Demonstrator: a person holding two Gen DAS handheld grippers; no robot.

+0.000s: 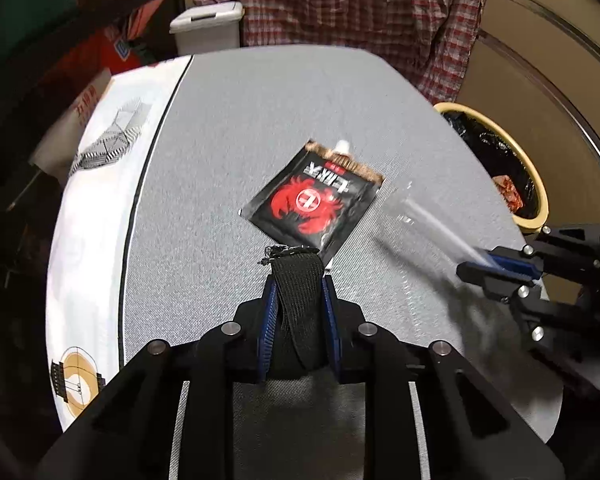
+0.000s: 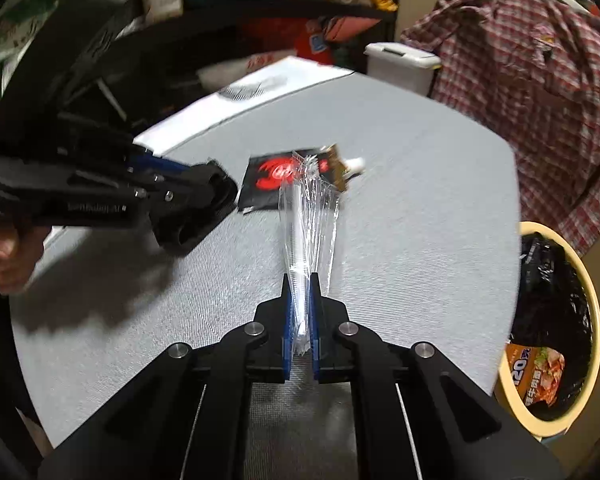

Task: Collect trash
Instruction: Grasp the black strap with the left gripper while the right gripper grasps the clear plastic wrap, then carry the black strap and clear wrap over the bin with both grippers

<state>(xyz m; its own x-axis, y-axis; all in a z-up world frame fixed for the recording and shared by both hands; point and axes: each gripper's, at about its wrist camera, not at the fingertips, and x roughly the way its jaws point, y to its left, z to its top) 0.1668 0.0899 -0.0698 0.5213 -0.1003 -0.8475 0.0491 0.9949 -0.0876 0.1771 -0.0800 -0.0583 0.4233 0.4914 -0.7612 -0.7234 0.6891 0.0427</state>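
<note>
Left jaws (image 1: 299, 276) clamp black strap (image 1: 299, 304); right jaws (image 2: 300, 280) pinch clear wrapper (image 2: 308, 216).

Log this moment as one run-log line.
left gripper: shut on black strap | right gripper: shut on clear wrapper | black pouch: on table | bin: right

Grey woven worktop (image 1: 260, 120); black foil pouch with red emblem (image 1: 314, 200); clear plastic wrapper (image 2: 308, 216); yellow-rimmed bin, black liner (image 2: 556, 320); red-white plaid shirt (image 1: 360, 4).
</note>
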